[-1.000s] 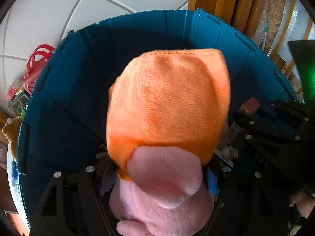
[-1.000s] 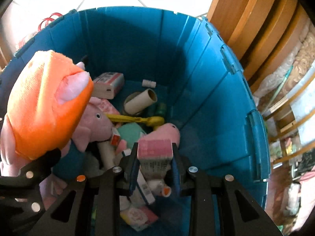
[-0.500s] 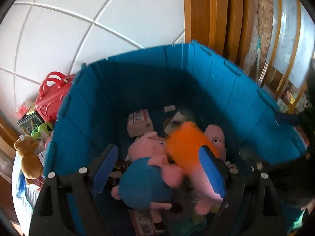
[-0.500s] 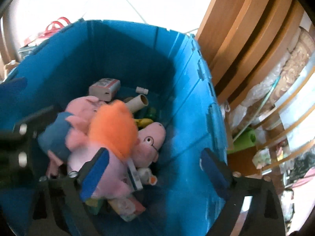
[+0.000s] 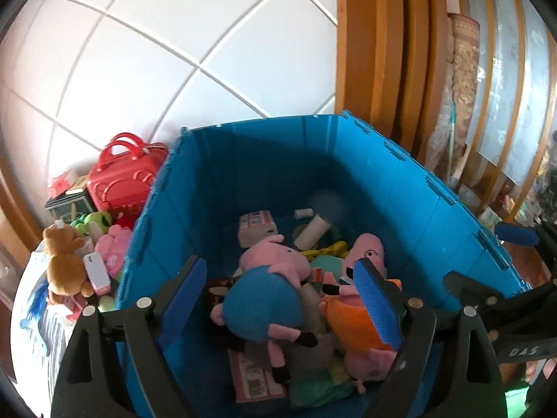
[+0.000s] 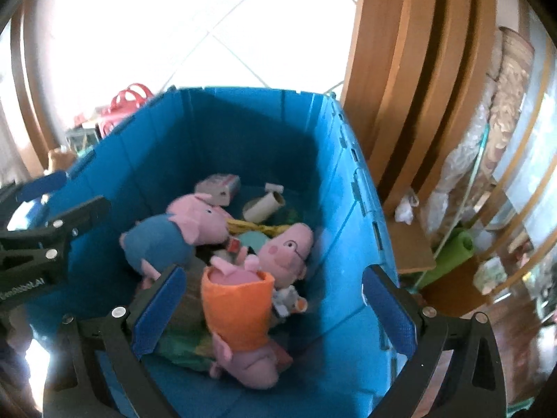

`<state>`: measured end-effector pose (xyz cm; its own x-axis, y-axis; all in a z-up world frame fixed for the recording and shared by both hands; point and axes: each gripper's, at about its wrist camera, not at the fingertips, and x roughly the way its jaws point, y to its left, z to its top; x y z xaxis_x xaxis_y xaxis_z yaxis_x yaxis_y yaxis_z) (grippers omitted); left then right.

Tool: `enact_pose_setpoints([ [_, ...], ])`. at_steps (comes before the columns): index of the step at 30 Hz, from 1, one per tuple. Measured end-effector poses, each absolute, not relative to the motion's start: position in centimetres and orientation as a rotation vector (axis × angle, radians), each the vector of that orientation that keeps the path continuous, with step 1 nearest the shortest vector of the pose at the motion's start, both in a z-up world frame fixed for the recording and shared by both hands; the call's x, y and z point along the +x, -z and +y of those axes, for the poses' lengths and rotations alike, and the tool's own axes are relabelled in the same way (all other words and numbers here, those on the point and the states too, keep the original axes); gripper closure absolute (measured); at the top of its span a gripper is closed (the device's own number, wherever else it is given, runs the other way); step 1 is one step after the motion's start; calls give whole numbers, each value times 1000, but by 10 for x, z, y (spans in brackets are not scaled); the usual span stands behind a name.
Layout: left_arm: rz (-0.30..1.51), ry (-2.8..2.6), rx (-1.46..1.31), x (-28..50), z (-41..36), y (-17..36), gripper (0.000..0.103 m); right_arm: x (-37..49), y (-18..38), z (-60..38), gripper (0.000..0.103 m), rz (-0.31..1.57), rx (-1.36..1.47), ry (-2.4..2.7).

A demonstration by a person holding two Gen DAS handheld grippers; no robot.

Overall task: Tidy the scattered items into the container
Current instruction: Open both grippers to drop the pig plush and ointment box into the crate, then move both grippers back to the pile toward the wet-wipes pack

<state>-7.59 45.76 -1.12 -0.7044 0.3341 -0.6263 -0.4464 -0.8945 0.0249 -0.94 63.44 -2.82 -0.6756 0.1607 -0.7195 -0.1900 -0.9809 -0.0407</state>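
You are at the release end of a drop: both grippers hang above the blue container (image 5: 390, 188) with nothing between their pads. Your left gripper (image 5: 282, 296) stands wide with its jaws opening, and your right gripper (image 6: 275, 299) is opening to its full spread, both empty. The plush pig in the orange dress (image 6: 240, 310) lies in the container on top of the heap, beside the plush pig in blue (image 5: 264, 299) and a third pink pig head (image 6: 289, 247).

Your next move, as I judge it, is to swing out to the left, where loose things wait outside the container wall: a brown teddy bear (image 5: 64, 261), a pink plush (image 5: 113, 247), a green plush (image 5: 95, 221) and a red toy case (image 5: 122, 177). The soft toys will squash under the pads, so take a deep bite on a body, not a limb. The case is hard, glossy plastic with loop handles, and is likely to slip unless you take it by a handle.

In the container, the cardboard tube (image 5: 313, 233) is stiff and round, and the small carton (image 5: 257, 228) is flat-sided.
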Motion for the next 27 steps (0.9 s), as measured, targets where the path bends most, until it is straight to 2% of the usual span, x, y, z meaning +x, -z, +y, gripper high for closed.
enact_pose_setpoints([
  [14,147,-2714,-760,-48,366,-13,16,4,8,566,0,112,-1024,-2842],
  [20,75,-2798,-708,-47,286,-18,16,-4,-9,495,0,108,-943,-2904],
  [27,69,-2816,-748,-58,165,2,16,-22,-15,383,0,113,-878,-2954],
])
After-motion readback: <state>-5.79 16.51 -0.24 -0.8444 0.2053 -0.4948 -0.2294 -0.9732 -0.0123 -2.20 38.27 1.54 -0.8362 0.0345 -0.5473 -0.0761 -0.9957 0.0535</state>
